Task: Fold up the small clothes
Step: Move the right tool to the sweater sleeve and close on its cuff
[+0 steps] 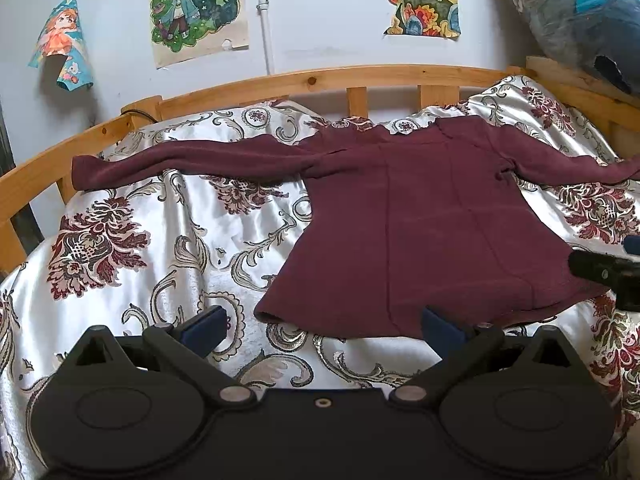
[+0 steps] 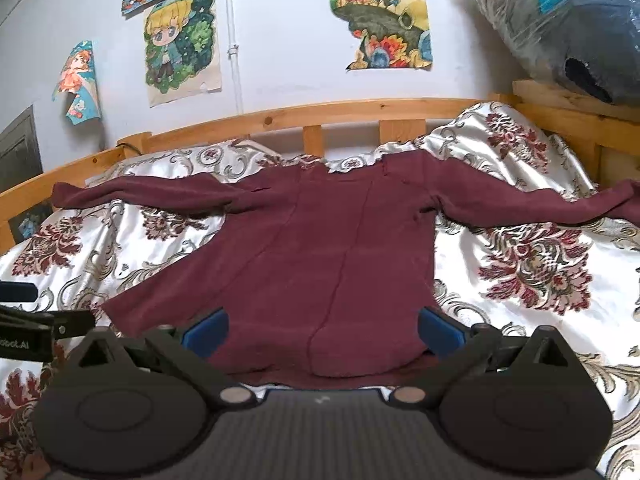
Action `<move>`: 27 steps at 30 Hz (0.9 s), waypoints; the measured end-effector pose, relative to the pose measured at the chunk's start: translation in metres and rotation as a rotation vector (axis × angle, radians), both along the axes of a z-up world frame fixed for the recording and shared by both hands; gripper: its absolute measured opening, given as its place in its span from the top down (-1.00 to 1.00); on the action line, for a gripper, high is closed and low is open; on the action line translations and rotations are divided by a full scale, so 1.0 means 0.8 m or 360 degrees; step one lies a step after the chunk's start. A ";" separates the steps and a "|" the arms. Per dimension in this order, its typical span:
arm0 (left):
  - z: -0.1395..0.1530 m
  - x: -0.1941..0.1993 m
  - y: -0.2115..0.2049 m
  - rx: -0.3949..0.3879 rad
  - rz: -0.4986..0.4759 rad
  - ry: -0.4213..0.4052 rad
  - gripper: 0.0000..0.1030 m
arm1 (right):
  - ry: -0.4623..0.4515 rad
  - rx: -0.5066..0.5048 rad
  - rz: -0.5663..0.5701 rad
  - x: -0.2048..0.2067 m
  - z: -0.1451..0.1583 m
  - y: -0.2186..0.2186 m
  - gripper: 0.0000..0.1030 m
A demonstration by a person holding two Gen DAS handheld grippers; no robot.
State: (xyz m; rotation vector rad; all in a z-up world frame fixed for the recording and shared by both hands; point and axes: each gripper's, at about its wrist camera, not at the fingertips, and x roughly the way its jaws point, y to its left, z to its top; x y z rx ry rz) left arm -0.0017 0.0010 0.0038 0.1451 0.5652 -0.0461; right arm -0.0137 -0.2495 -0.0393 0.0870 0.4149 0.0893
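Observation:
A small maroon long-sleeved top (image 1: 412, 232) lies flat on the bed, both sleeves stretched out sideways, hem toward me. It also shows in the right wrist view (image 2: 320, 264). My left gripper (image 1: 324, 328) is open and empty, just short of the hem's left corner. My right gripper (image 2: 324, 328) is open and empty, its blue pads (image 2: 438, 330) spread over the hem's middle, just above the cloth. The right gripper shows at the right edge of the left wrist view (image 1: 608, 270); the left gripper shows at the left edge of the right wrist view (image 2: 36, 328).
A satin bedspread (image 1: 168, 248) with a dark red floral print covers the bed. A wooden bed rail (image 1: 312, 80) runs along the far side against a wall with posters. A plastic-wrapped bundle (image 1: 580, 16) sits on the rail at the far right.

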 end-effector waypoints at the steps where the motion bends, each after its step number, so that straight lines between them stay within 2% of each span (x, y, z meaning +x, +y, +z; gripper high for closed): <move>1: 0.000 0.002 -0.001 0.0011 -0.0002 0.0000 -0.99 | -0.0013 -0.0009 -0.0026 0.000 0.001 -0.001 -1.00; 5: 0.006 0.016 -0.004 0.0061 0.0003 -0.0004 -0.99 | -0.0084 0.0016 -0.0164 0.005 0.015 -0.021 -1.00; 10: 0.030 0.036 -0.016 0.0108 -0.0055 -0.0044 -0.99 | -0.0119 0.0105 -0.0418 0.032 0.037 -0.082 -1.00; 15: 0.062 0.078 -0.032 0.0105 -0.0115 0.0036 -0.99 | -0.0040 0.0216 -0.0639 0.080 0.052 -0.167 -1.00; 20: 0.072 0.124 -0.048 -0.0015 -0.0136 0.0107 -0.99 | 0.0013 0.0419 -0.0834 0.113 0.052 -0.267 -1.00; 24: 0.048 0.159 -0.066 -0.0082 -0.0126 0.0136 -0.99 | -0.0004 0.0769 -0.0978 0.141 0.042 -0.347 -1.00; 27: 0.027 0.178 -0.077 -0.0123 -0.0137 0.0202 -0.99 | 0.0009 0.0945 -0.1138 0.169 0.035 -0.387 -1.00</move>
